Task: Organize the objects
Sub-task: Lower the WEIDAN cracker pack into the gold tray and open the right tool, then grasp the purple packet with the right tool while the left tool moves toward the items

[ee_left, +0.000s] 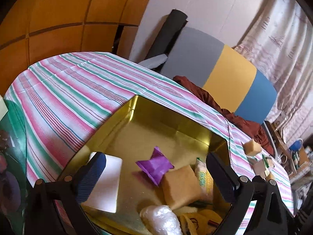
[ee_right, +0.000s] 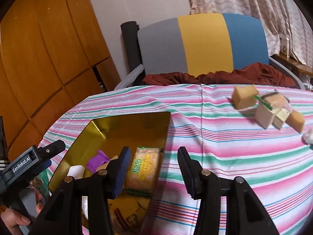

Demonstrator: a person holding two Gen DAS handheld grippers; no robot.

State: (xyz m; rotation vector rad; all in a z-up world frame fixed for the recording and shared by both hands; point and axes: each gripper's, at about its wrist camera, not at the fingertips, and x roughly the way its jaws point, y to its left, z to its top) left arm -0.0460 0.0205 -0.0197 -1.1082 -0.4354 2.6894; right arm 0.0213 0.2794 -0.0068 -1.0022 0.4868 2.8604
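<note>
**Gold tin partly filled, loose items left at the far right corner**

A gold tin [ee_right: 125,129] is set on the striped tablecloth [ee_right: 225,156] of the worktop. Inside it are seen a purple pouch [ee_left: 154,166], a white block [ee_left: 106,184], a tan sponge block [ee_left: 181,187], a yellow-green snack packet [ee_right: 143,171] and a clear plastic-wrapped bundle [ee_left: 160,220]. The left gripper [ee_left: 154,176] is held over the tin with its jaws spread wide and nothing pinched between them. The right gripper [ee_right: 153,168] is held at the tin's near right edge, its jaws spread apart and empty, the left jaw lying over the tin and the right jaw over the cloth. Towards the far right corner of the worktop, well apart from the tin, a second sponge block [ee_right: 244,97], a white box [ee_right: 265,116] and a few small packets [ee_right: 279,105] are clustered.
</note>
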